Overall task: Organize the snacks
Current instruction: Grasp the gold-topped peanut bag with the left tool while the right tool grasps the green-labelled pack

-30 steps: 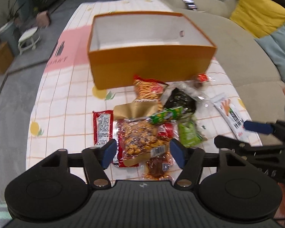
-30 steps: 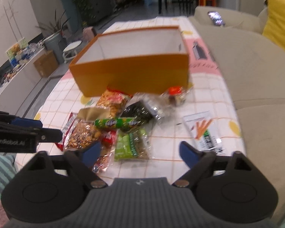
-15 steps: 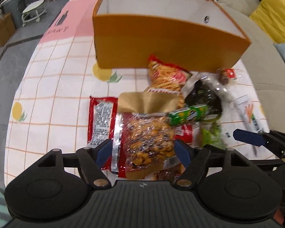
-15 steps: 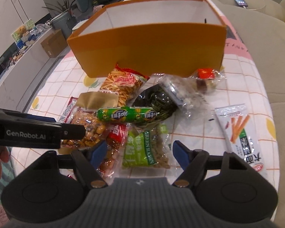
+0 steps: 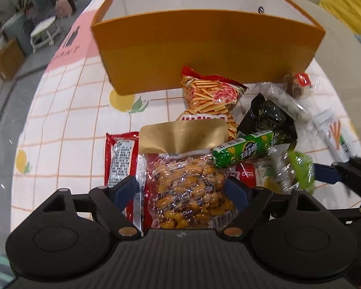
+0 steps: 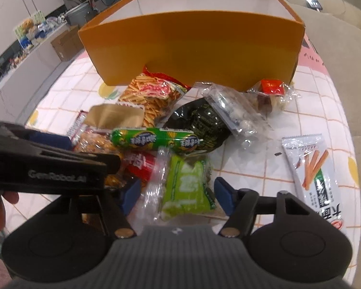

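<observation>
Left wrist view: our left hand-held gripper, just opened wide, has dropped to straddle the peanut bag. At three o'clock, the right hand-held gripper has been closing around the green packet, not yet pinching. Orange box waits at twelve o'clock.

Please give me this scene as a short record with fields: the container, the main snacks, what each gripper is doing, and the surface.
container: orange box, open top, no snack visible inside
surface: checked tablecloth with fruit prints
left gripper: jaws just opened wide, either side of the peanut bag, pads not pressing
right gripper: jaws just been closing around the green packet, contact unclear
on top of pile: green sausage stick
near box: red chips bag
apart, right side: white carrot-stick packet
</observation>
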Motion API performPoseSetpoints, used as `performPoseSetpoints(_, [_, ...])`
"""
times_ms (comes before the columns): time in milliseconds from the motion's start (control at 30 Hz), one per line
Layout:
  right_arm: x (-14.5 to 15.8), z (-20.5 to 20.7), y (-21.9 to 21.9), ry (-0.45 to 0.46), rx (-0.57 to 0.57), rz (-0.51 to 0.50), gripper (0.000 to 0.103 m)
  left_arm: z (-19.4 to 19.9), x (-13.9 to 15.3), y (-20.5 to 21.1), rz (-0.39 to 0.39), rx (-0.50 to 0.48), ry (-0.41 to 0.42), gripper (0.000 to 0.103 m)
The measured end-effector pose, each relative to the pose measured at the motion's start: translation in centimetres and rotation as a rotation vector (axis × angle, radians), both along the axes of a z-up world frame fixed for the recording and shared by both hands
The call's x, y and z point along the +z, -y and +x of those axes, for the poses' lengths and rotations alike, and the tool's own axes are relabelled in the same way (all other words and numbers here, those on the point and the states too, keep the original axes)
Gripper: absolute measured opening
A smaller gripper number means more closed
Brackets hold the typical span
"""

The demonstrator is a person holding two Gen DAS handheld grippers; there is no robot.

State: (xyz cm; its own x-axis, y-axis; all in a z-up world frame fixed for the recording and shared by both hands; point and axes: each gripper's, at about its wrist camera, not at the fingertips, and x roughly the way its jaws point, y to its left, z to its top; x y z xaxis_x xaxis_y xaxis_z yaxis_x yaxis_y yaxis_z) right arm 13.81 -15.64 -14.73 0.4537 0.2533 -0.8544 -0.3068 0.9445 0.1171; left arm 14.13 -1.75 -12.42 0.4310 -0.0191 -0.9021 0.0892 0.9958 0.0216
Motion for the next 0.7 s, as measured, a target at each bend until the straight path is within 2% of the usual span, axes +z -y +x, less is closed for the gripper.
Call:
performPoseSetpoints(267, [0.0, -0.8, 0.4, 0.022, 0.029, -0.061, 0.047, -0.6, -1.0, 1.8, 0.101, -0.086, 0.047, 0.094])
performPoseSetpoints(400, [0.1, -1.2, 1.0, 0.015, 0.023, -0.057, 0.047, -1.3, -1.2, 2.0, 0.132, -0.119, 0.085, 0.09])
performPoseSetpoints(567, [0.3, -1.2, 1.4, 0.012, -0.001, -0.037, 0.047, -1.9, -1.2, 1.8, 0.126, -0.118, 0.106, 0.086])
performPoseSetpoints(667, [0.7, -1.4, 1.5, 0.032, 0.003, -0.027, 0.046, -2.2, -0.7, 1.2, 0.113, -0.084, 0.105, 0.084])
performPoseSetpoints(700, [0.9, -1.5, 1.5, 0.036, 0.006, -0.022, 0.044, -2.2, -0.4, 1.0, 0.097, -0.07, 0.107, 0.081])
